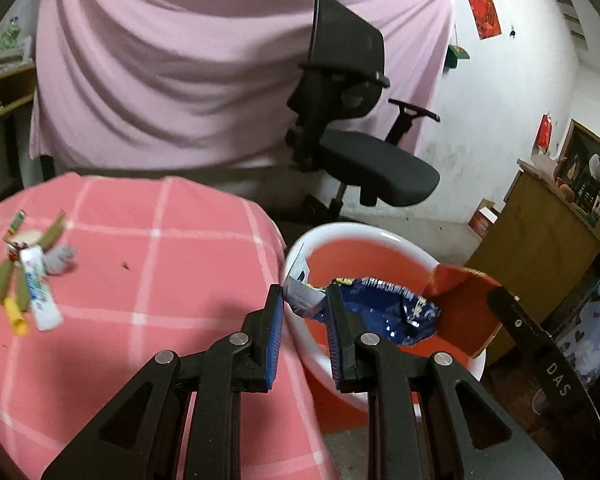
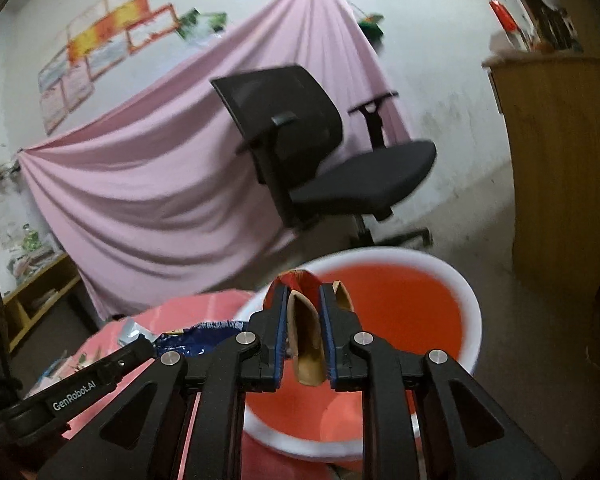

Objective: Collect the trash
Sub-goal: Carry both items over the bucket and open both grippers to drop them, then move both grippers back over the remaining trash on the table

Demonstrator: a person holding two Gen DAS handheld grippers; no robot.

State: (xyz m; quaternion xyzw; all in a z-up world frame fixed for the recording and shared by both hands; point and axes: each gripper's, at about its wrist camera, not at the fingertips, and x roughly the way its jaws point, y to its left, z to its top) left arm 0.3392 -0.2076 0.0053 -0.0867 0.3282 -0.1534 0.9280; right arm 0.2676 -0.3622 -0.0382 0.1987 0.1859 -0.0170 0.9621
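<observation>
Wrappers hang over the red basin [image 1: 364, 264] now: left gripper [image 1: 303, 304] pinching a blue packet [image 1: 384, 308], right gripper [image 2: 303, 312] pinching a tan wrapper [image 2: 306, 344]. Next, spread both fingers; more litter [image 1: 24, 276] waits far left on the tabletop [image 1: 160, 272].

We see a whitewashed wall [image 1: 492, 92], scuffed and stained low down, with a pink sheet [image 1: 172, 68] draped across it in long folds. In front of the sheet stands a black office chair [image 1: 360, 120] with a mesh back and armrests. Red paper decorations [image 1: 485, 15] hang on the wall to the right of the sheet, and a row of framed certificates [image 2: 100, 52] to its left. At the far right stands a wooden cabinet [image 1: 540, 248] with clutter on top; at the far left, low wooden shelves [image 2: 40, 300]. The floor [image 2: 480, 248] is bare grey concrete. The light is dim and even.
</observation>
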